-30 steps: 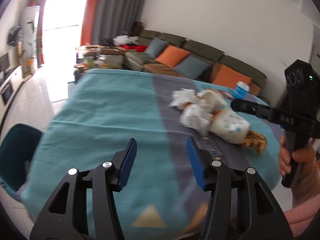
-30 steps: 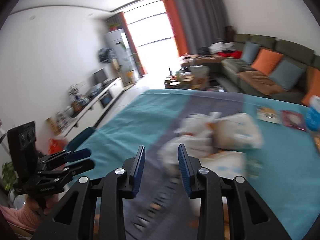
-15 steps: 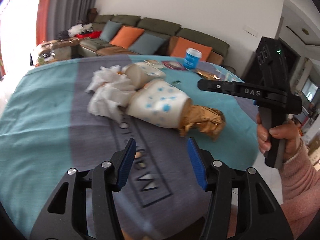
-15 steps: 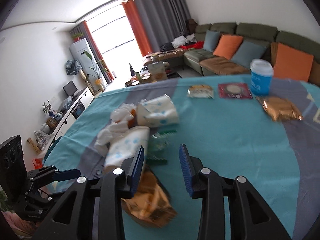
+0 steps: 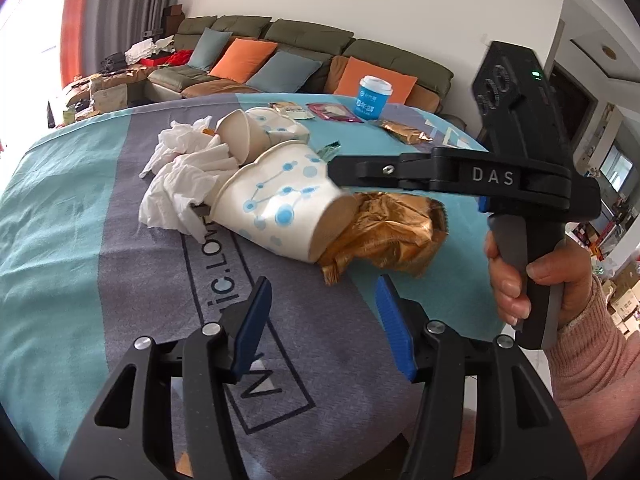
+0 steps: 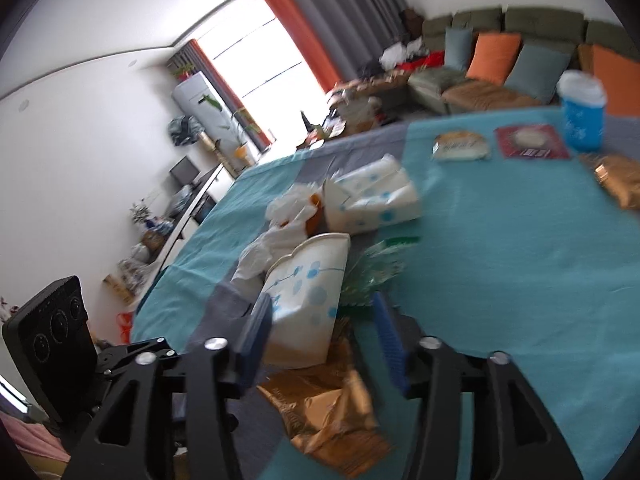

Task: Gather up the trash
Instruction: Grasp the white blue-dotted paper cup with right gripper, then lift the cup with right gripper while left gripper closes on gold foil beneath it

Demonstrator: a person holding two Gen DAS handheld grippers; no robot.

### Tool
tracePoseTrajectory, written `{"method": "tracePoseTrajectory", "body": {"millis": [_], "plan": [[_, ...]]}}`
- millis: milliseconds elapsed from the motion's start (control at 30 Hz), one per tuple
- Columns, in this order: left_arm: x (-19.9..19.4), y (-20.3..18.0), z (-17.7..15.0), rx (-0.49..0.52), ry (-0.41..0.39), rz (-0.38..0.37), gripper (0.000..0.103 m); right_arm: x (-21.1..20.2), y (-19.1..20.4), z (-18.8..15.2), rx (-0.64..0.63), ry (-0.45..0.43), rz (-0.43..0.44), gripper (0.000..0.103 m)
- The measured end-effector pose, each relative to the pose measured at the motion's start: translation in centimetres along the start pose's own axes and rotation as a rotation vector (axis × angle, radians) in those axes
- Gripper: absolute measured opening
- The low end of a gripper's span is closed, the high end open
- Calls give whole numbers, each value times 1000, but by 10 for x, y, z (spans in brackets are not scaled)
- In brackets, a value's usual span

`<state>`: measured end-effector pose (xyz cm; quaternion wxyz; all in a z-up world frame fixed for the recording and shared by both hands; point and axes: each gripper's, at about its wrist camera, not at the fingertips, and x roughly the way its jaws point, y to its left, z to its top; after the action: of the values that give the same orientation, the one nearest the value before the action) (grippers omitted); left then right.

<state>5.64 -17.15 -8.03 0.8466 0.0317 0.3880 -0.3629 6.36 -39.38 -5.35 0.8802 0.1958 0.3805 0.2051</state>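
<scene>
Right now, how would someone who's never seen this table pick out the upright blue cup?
Start at the table with the teal and grey cloth and look to its far edge, nearest the green sofa. The blue cup stands there upright with a white lid, beside flat snack packets; the other paper cups are white with blue dots and lie tipped over.

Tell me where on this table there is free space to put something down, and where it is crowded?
Free: the grey and teal cloth left of the tissues, and the teal stretch between the paper cups and the blue cup. Crowded: the middle heap of tissues, cups and gold wrapper, and the far edge with packets.
</scene>
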Motion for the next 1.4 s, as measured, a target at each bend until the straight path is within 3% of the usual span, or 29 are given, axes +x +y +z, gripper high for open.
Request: {"method": "tracePoseTrajectory", "body": {"millis": [167,233,267,567,800,1000,1167,1400], "plan": [[-2,9,-2,-18,0,20,54,21,-5,1,53,73,97,55],[-3,11,-3,-20,0,25,54,24,-8,-1,73,83,141,46],[-3,12,-3,-21,1,24,54,23,-9,-1,78,73,170,35],[0,3,-2,4,10,-13,55,-6,0,-4,33,-40,169,20],[12,-10,1,15,48,-103,56,-34,-24,-3,112,-150,162,20],[18,-15,10,7,50,-149,57,-28,-29,-4,159,-166,202,20],[21,-2,18,-75,46,-211,60,-12,-18,2,160,-156,279,20],[26,34,23,-240,38,-320,63,5,-9,1,151,-144,321,20]]}}
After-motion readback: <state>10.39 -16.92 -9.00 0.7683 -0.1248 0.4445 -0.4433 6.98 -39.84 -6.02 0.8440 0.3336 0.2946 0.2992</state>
